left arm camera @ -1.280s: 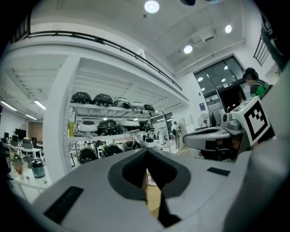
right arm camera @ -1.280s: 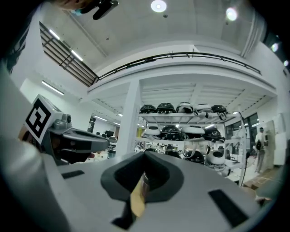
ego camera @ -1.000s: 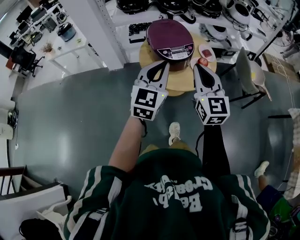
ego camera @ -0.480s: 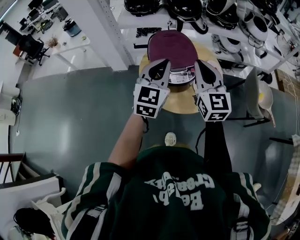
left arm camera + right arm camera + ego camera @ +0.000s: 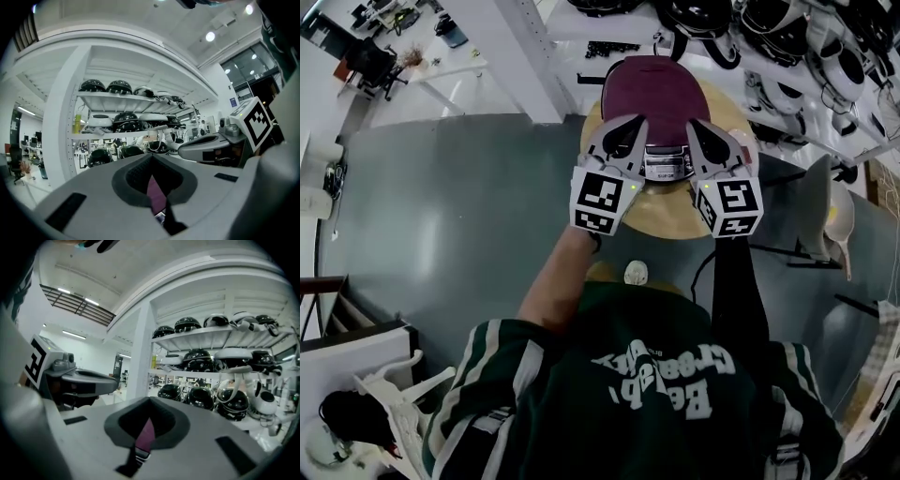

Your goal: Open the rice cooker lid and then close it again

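Head view: the cooker [image 5: 656, 117] sits at 12 o'clock on the table [image 5: 670, 214], lid [image 5: 654, 82] down, with the left gripper [image 5: 635, 122] and right gripper [image 5: 695, 125] both pinched together, empty, over its front; the lid looks stiff, hinged and slick, so best worked at its front edge.

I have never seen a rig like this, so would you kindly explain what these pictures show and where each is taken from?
There is no robot: a person holds a hand-held claw in each hand. The top-down picture comes from a camera on the person's head. It shows the left claw and right claw over the front of a maroon rice cooker, lid closed, on a round wooden table. The other two pictures come from cameras riding on each claw, looking along its jaws toward shelves. Both claws are shut and hold nothing; the maroon strip behind the jaws is the cooker's lid.
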Motion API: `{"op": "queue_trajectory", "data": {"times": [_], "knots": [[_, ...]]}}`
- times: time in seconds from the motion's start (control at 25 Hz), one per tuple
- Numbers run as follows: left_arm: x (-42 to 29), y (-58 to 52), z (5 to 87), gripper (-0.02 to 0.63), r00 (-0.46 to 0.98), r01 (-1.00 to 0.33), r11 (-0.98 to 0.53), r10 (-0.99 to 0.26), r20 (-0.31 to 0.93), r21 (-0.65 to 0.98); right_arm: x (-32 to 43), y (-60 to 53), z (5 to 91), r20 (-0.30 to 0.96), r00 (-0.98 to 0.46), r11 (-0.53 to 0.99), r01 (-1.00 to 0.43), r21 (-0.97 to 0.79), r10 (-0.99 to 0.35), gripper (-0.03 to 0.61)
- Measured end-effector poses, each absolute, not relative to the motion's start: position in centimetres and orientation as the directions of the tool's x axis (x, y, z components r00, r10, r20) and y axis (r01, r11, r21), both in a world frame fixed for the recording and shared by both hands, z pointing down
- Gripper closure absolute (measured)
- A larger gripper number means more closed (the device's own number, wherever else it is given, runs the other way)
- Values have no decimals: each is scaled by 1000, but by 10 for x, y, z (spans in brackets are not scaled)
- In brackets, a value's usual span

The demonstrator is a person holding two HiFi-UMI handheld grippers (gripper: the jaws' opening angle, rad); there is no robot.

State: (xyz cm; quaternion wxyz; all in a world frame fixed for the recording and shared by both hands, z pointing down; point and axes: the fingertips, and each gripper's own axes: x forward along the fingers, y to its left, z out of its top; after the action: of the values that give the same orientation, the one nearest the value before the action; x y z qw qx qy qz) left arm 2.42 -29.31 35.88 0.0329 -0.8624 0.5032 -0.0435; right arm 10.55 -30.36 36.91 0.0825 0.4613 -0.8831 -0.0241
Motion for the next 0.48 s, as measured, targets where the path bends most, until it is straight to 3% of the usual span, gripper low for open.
{"op": "queue_trajectory", "data": {"times": [0.48], "knots": [[32,-296,419,614,479,-870,-492,-860,177,-35,96,-307,438,324,-597,625,-780,-20,-734,574]]}}
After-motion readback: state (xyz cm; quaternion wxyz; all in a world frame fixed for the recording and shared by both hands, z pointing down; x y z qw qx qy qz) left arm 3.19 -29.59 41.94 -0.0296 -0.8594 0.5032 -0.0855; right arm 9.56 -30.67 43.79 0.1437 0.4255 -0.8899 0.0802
